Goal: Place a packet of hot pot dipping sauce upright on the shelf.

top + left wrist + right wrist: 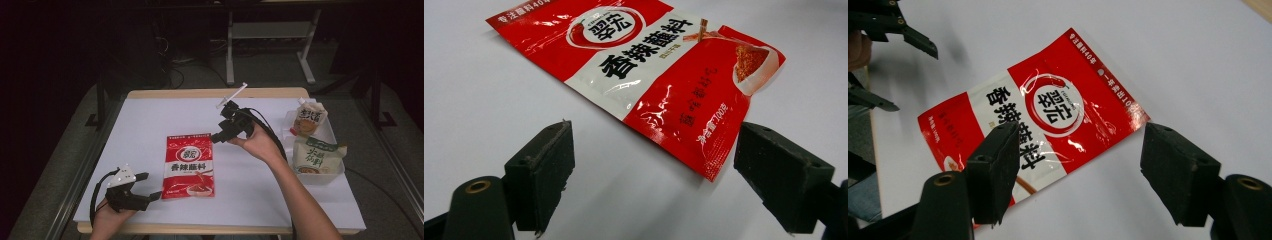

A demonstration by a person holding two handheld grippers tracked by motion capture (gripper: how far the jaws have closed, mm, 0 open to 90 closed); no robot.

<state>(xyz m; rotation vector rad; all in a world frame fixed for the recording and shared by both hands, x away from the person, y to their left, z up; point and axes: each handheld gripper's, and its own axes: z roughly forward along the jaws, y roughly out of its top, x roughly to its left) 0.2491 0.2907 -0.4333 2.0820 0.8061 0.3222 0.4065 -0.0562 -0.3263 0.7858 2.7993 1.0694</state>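
Red sachet [189, 166] flat on white table [280, 190], left tongs [148, 185] released beside it (seemingly not touching), right tongs [216, 137] released above.

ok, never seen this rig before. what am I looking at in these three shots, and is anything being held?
No robot here: a person holds a hand-held two-jaw claw in each hand. The high view looks down on the white table from above the person's side. The other two pictures come from cameras riding on each claw, looking along its black jaws.

A red sauce packet lies flat mid-table. At the right edge a clear tray holds two pale pouches.

The left claw sits low beside the packet's near corner, jaws apart with nothing between them. The right claw hovers above the packet's far edge, jaws also apart. Nothing is held.
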